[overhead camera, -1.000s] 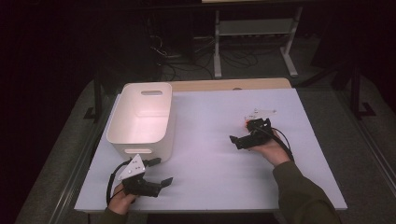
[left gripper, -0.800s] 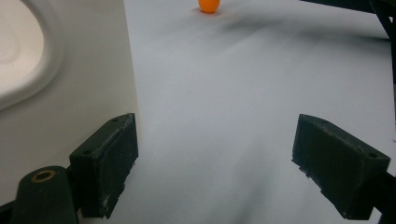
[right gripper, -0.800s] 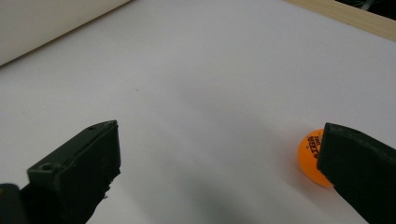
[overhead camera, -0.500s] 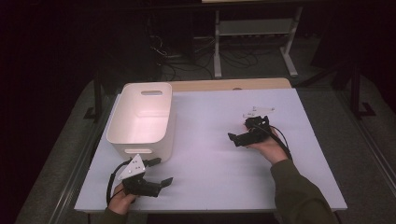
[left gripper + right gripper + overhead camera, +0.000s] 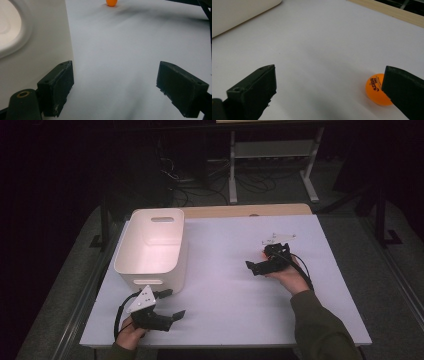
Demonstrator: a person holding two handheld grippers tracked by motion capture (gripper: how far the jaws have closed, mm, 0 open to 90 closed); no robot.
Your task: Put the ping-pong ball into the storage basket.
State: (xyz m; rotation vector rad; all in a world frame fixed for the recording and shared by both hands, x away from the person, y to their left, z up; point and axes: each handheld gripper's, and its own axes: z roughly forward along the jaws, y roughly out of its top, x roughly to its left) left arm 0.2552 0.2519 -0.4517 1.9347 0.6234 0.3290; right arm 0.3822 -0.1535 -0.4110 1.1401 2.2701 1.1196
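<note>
High view: left gripper (image 5: 170, 306) near front left table (image 5: 225, 285) edge, jaws apart, just in front of white bin (image 5: 152, 245). Right gripper (image 5: 254, 266) at right of table, held in hand (image 5: 285, 275); orange ball (image 5: 264, 254) glimpsed just beside it.

Left gripper view: jaws wide apart, nothing between; bin wall (image 5: 37, 62) at left, ball (image 5: 111, 2) far ahead on table.

Right gripper view: jaws apart, ball (image 5: 375, 88) on table just inside right jaw, partly hidden behind it; contact unclear.

Orange ball (image 5: 375, 89) partly hidden (right gripper's jaw)
</note>
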